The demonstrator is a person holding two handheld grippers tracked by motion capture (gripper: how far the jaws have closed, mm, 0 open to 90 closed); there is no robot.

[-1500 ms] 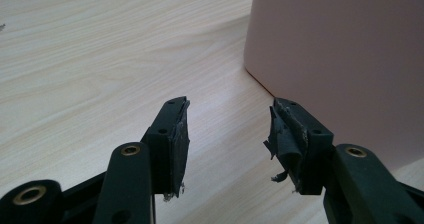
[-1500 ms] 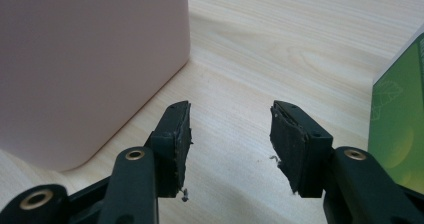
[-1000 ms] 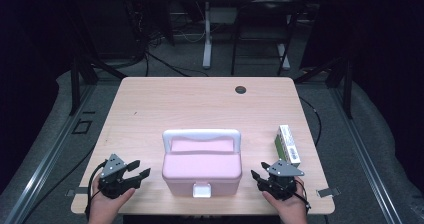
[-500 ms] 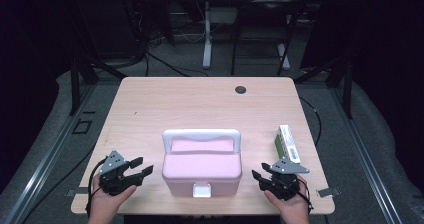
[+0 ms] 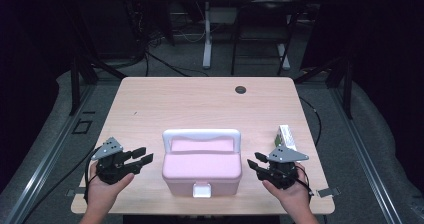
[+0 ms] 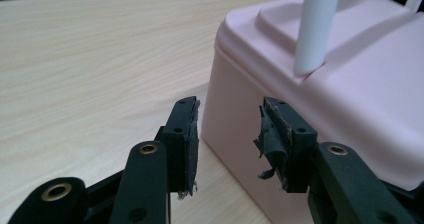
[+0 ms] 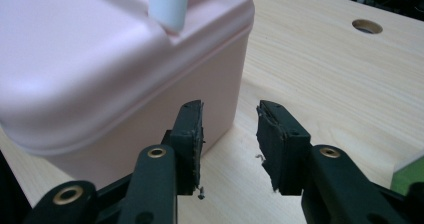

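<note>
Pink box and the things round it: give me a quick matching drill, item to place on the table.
Things:
1. pink box
2. green and white carton
3. left gripper
4. round hole

Places:
A. far edge of the table
B. front centre
C. open, left of the box
D. right edge, beside the right gripper

Pairs: 1-B, 2-D, 3-C, 4-A

A pink box (image 5: pixel 202 166) with a white handle (image 5: pixel 201 134) sits at the near middle of the bench (image 5: pixel 200 104). The left tool (image 5: pixel 141 156) lies just left of it, the right tool (image 5: pixel 255 161) just right, both with jaws parted. A small carton (image 5: pixel 285 136) lies near the right edge.
</note>
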